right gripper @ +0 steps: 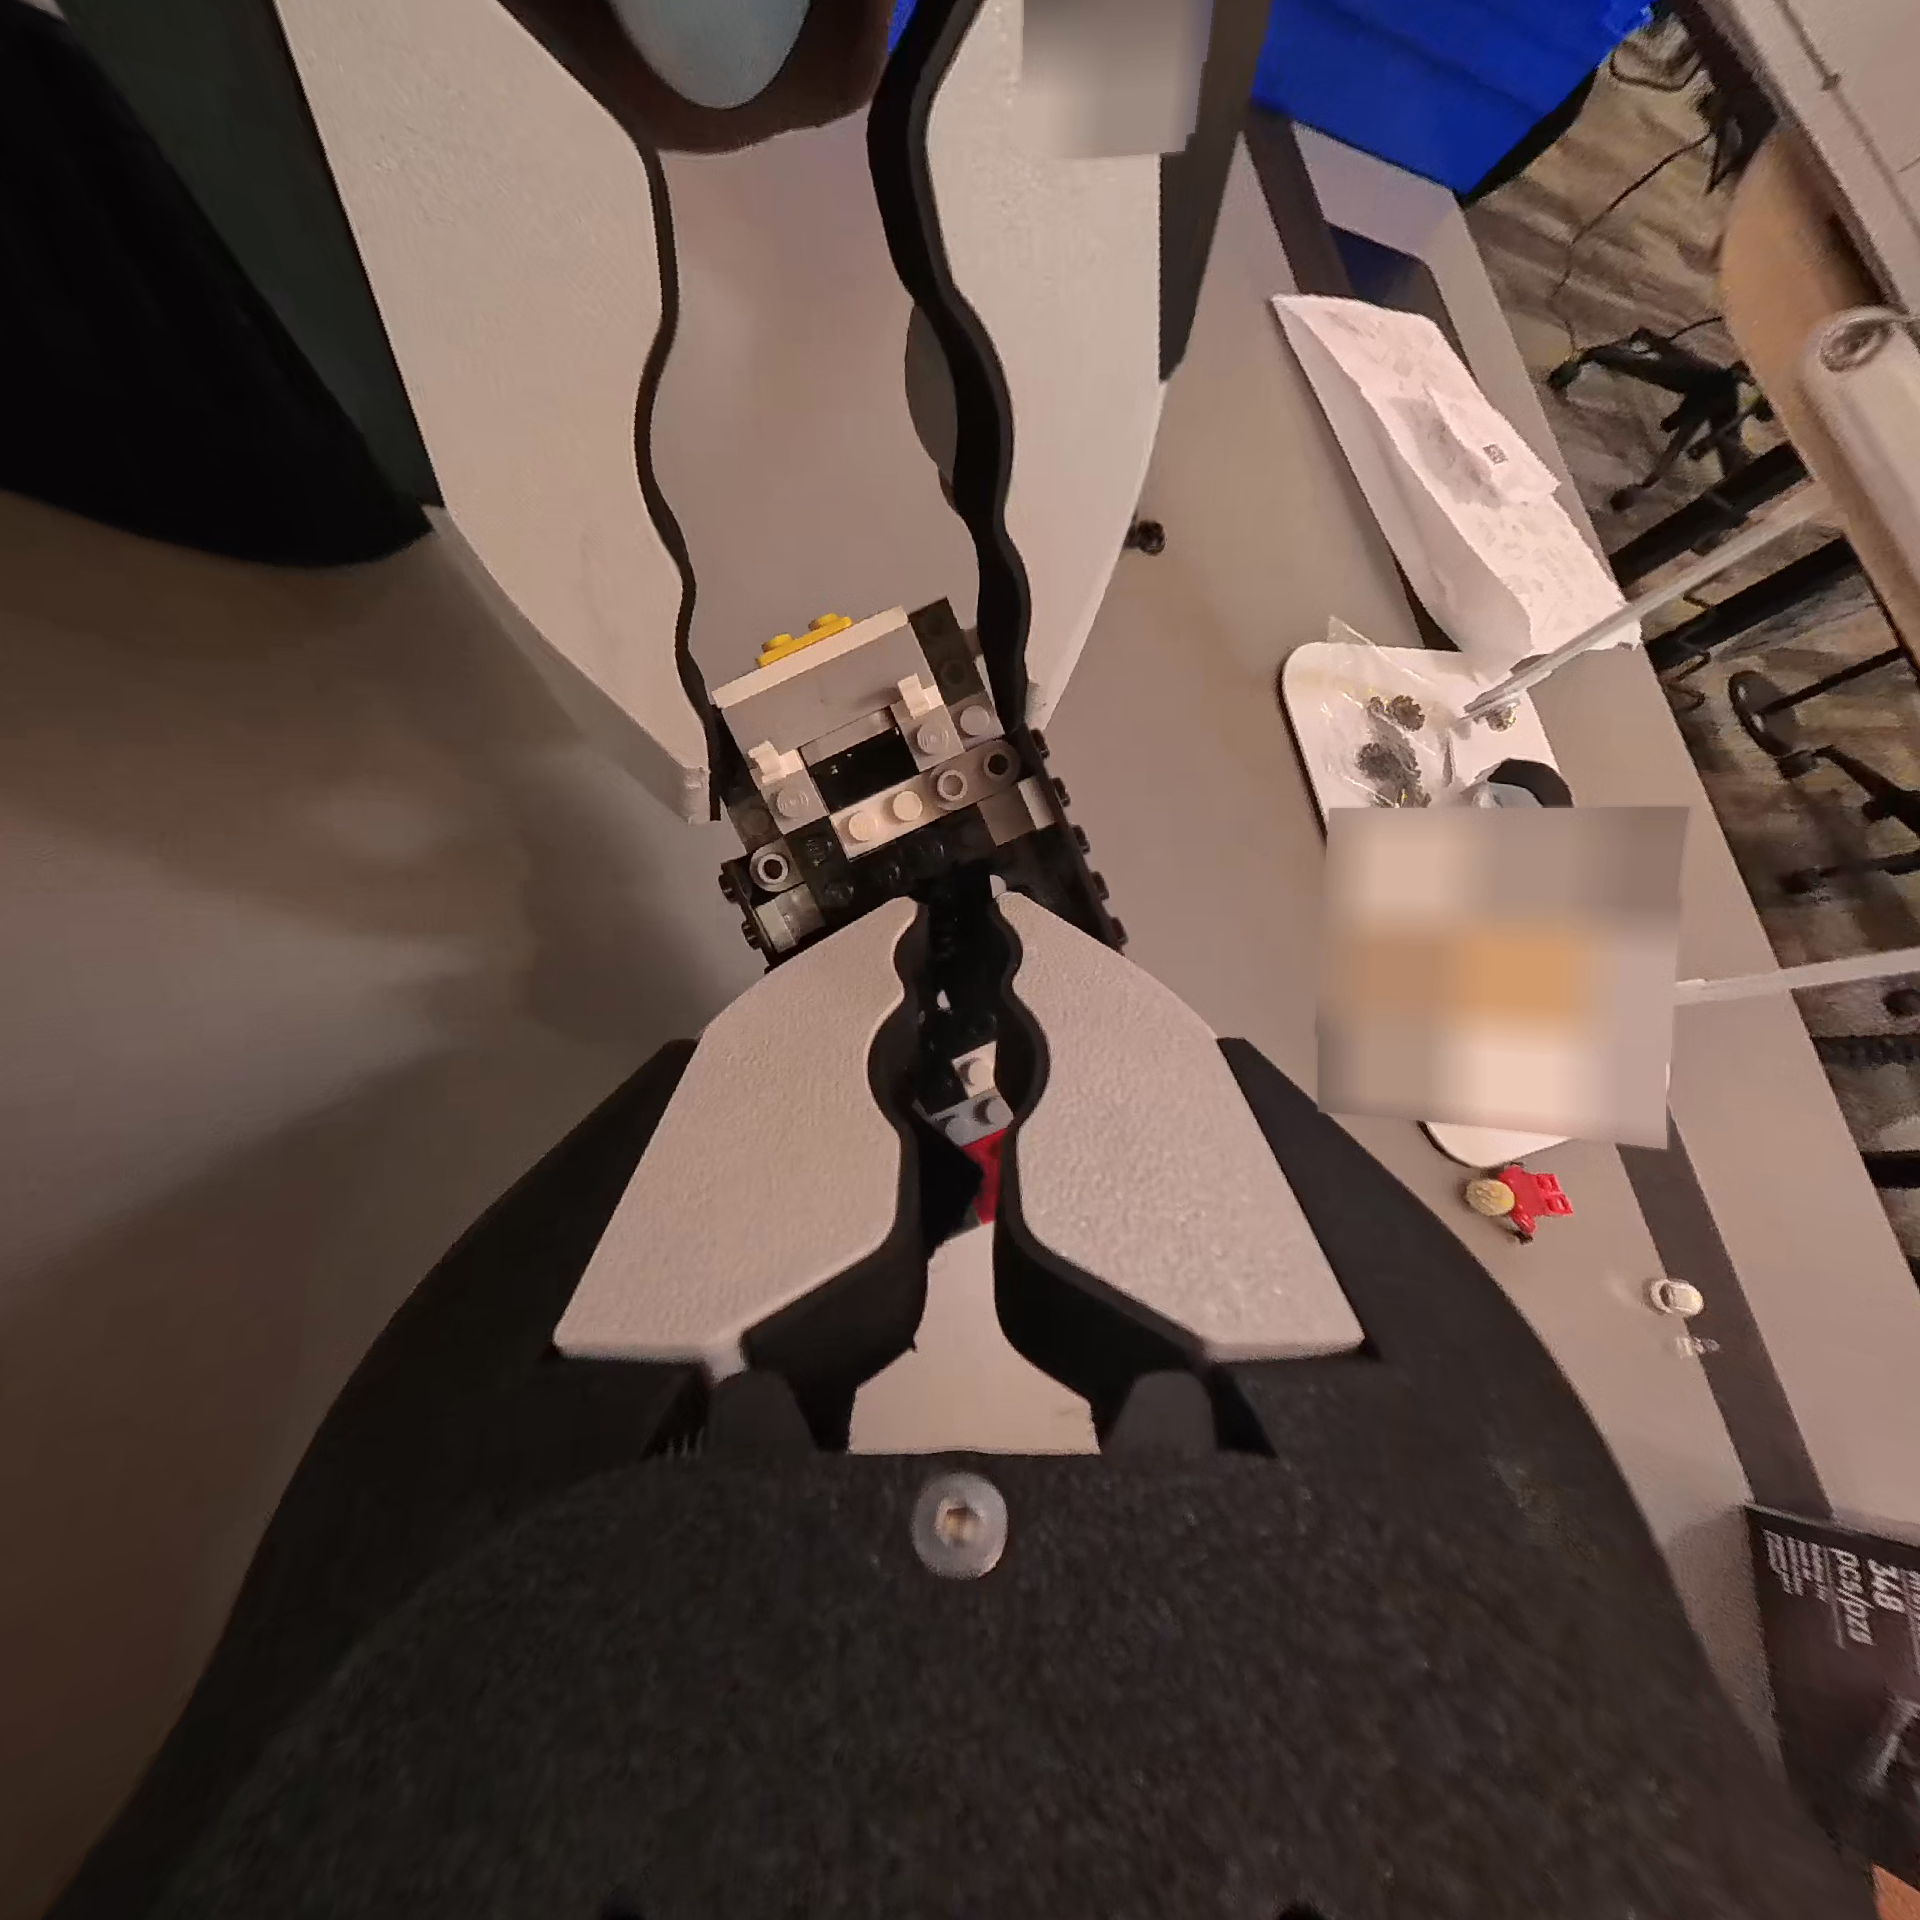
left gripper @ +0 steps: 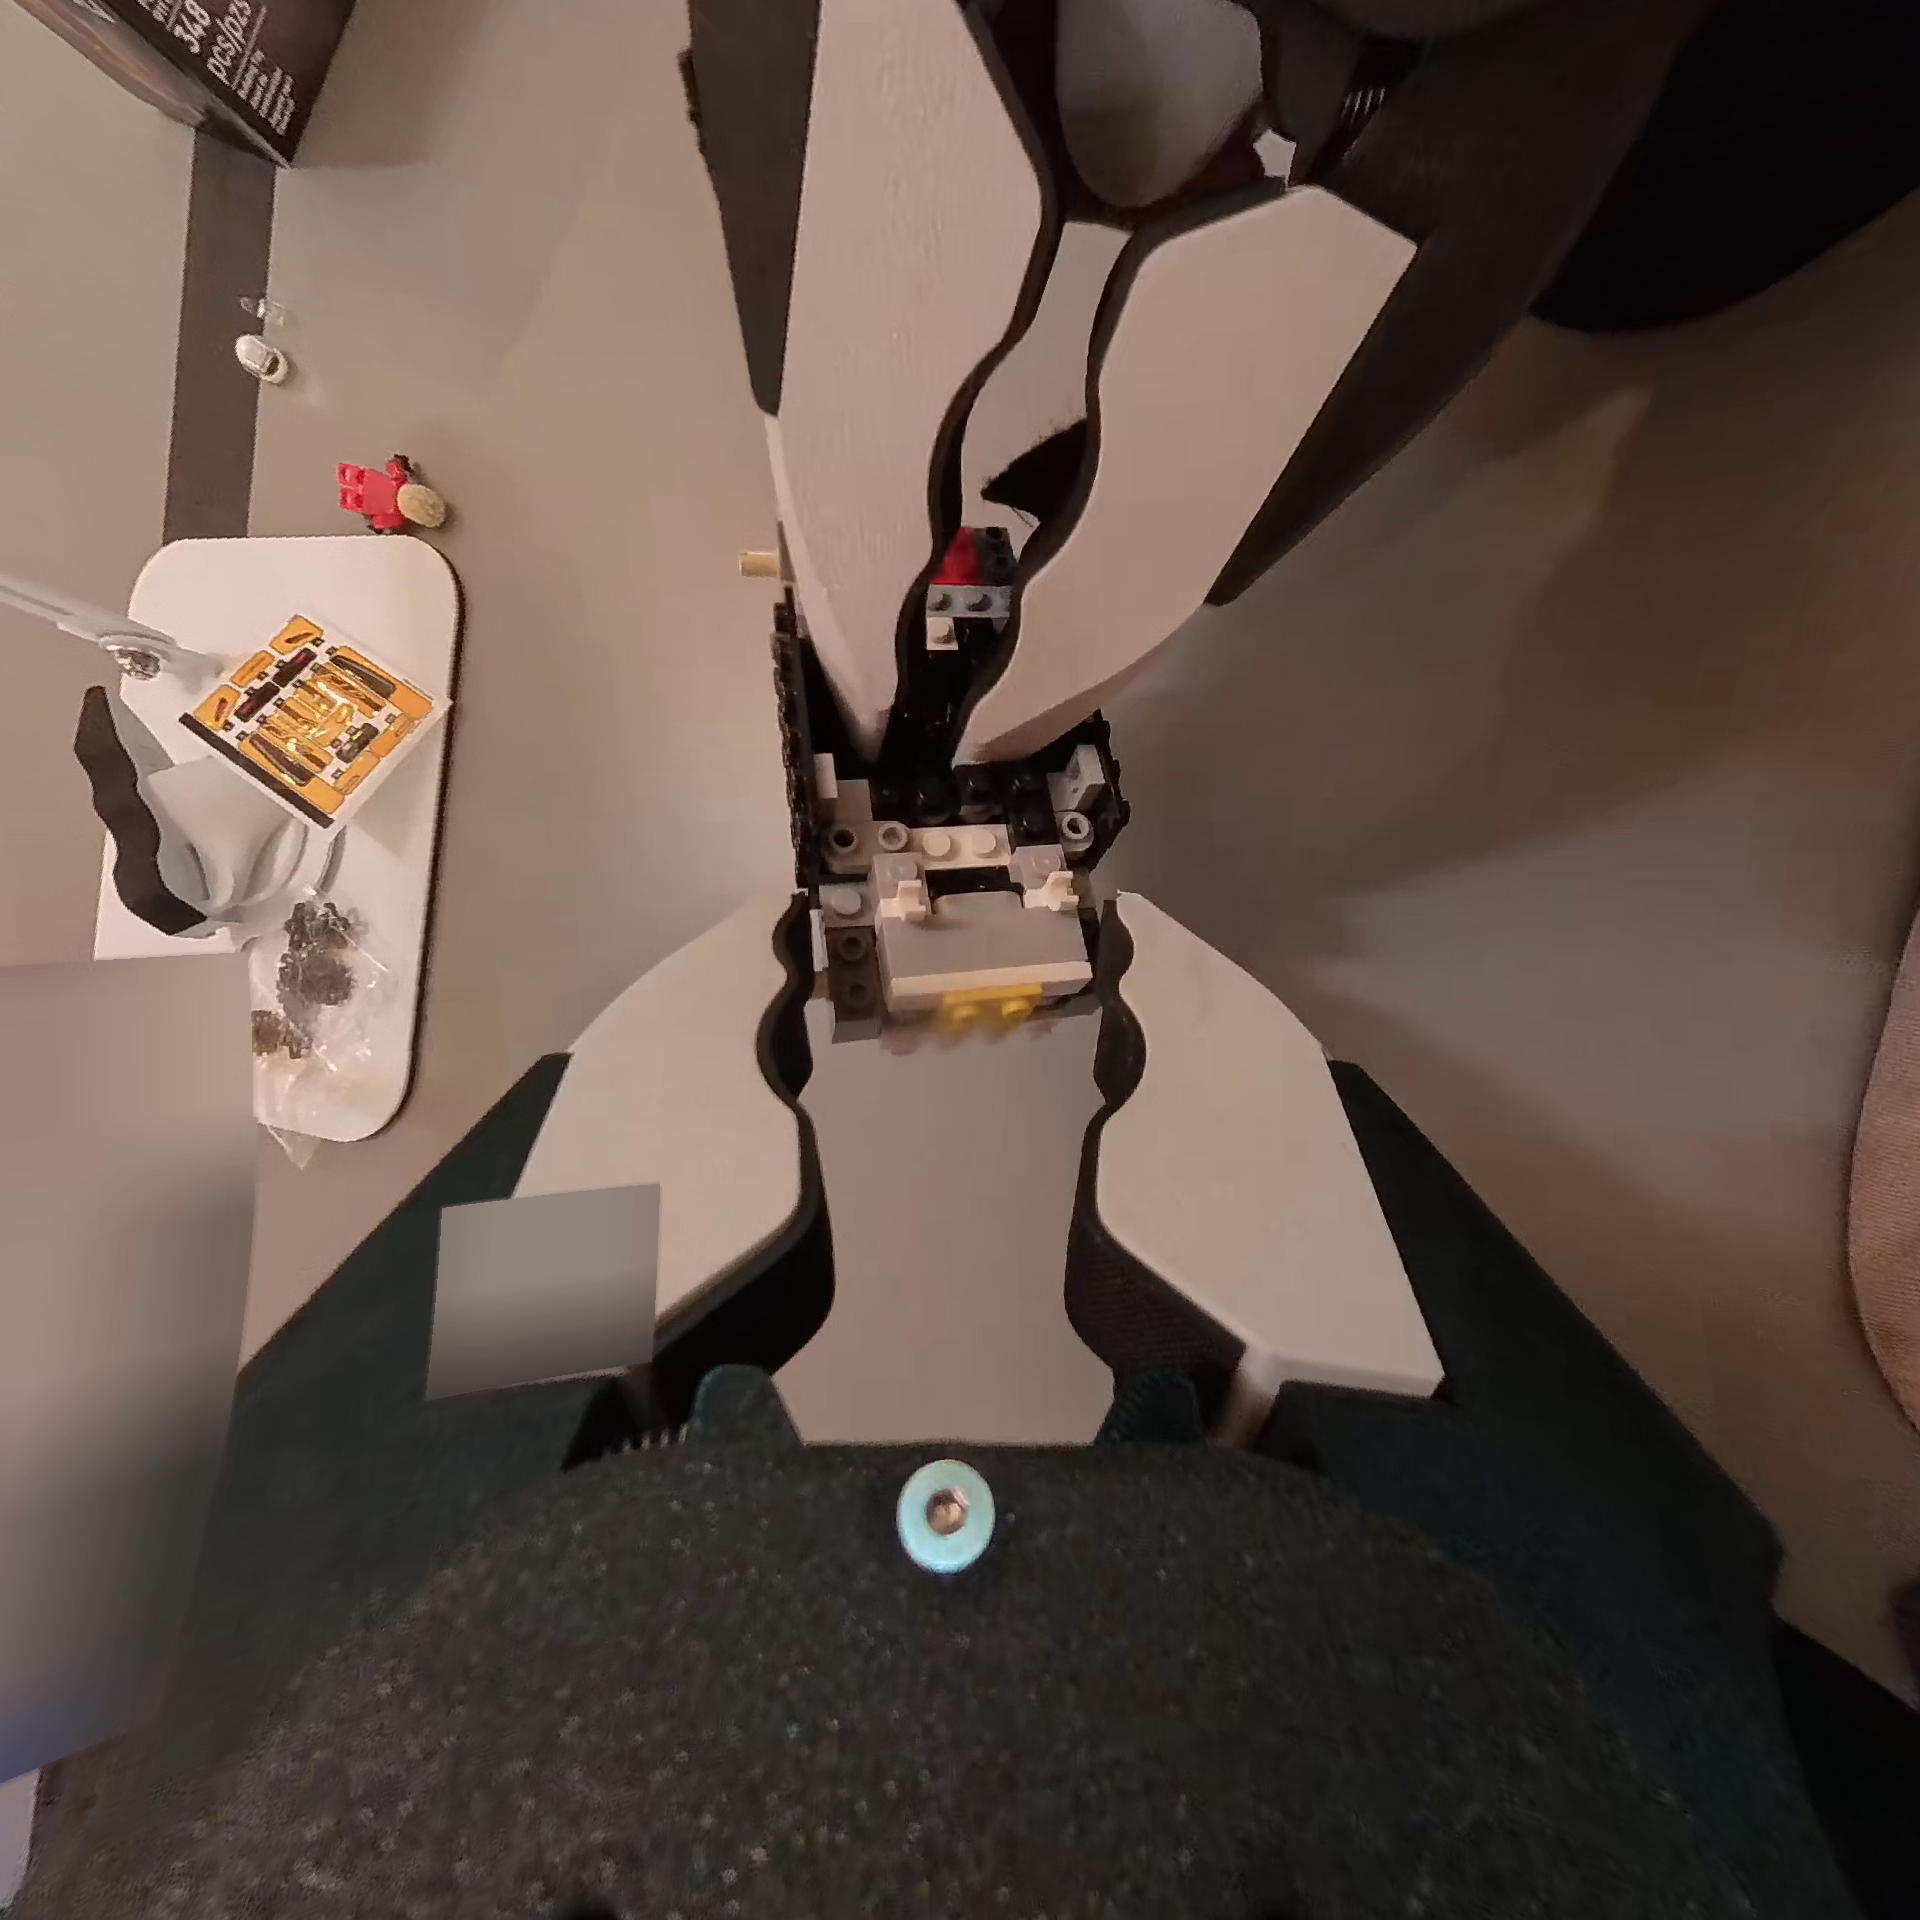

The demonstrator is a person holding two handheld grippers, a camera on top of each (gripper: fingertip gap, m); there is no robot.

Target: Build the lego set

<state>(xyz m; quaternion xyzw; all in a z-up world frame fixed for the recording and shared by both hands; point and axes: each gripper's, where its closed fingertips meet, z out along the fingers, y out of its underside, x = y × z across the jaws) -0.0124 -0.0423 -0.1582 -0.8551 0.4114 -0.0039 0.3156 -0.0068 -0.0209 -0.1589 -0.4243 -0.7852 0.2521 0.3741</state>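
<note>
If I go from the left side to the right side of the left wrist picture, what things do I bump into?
Sticker sheet → bag of small dark pieces → little red figure → lego model, held between both grippers.

There were two tools, the left tool (left gripper: 951, 961) and the right tool (right gripper: 961, 914); one lego model (left gripper: 951, 883); one white tray (left gripper: 405, 831); one sticker sheet (left gripper: 312, 717); one red minifigure (left gripper: 390, 494); one instruction leaflet (right gripper: 1455, 468); one dark box (left gripper: 218, 73).
</note>
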